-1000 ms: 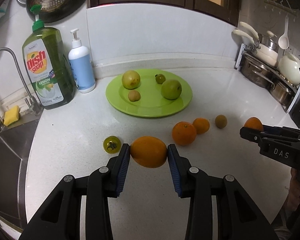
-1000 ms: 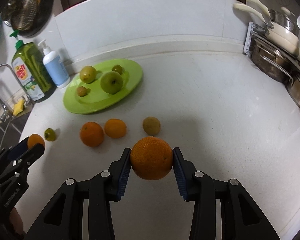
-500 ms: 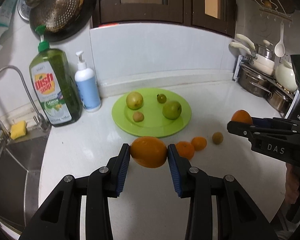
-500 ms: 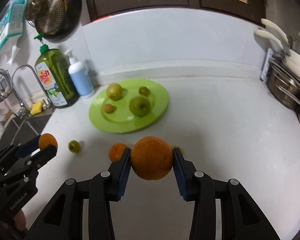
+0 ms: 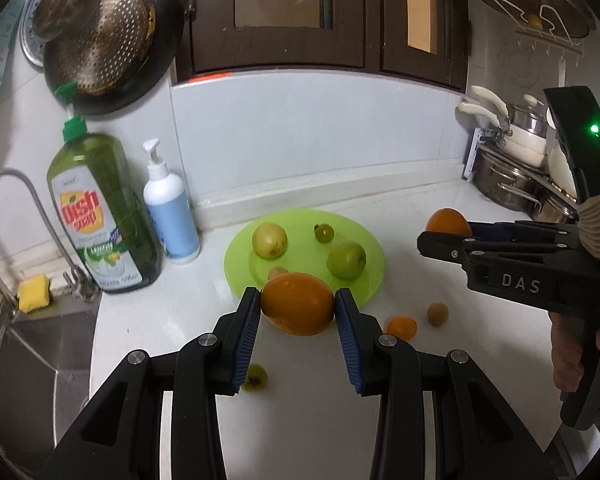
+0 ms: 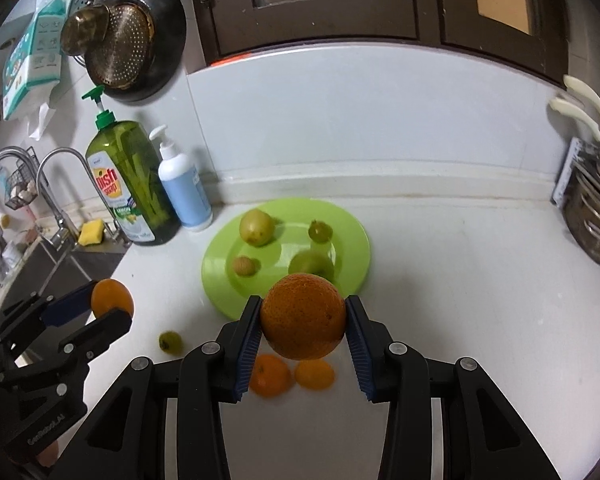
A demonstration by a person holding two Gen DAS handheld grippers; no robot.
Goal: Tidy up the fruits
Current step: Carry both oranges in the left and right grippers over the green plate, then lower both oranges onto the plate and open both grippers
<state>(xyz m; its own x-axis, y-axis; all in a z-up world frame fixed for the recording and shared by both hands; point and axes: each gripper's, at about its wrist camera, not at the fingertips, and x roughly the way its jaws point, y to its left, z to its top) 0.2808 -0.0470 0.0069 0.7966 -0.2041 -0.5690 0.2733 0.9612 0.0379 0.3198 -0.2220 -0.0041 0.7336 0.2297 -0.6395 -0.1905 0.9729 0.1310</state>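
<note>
Left gripper [image 5: 296, 312]: clamped on orange [image 5: 298, 308], held short of green plate [image 5: 364, 288] | right gripper [image 6: 302, 320]: clamped on larger orange [image 6: 303, 316], likewise | risk: fruit on plate may be struck and rolled off at set-down (plate crowded).

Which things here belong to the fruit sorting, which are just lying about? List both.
Job:
- left tongs gripping an orange
- right tongs gripping a second orange
- green plate with four fruits
- loose fruits on the counter

Lying about:
- dish soap bottle
- pump bottle
- sponge
- pots
</note>
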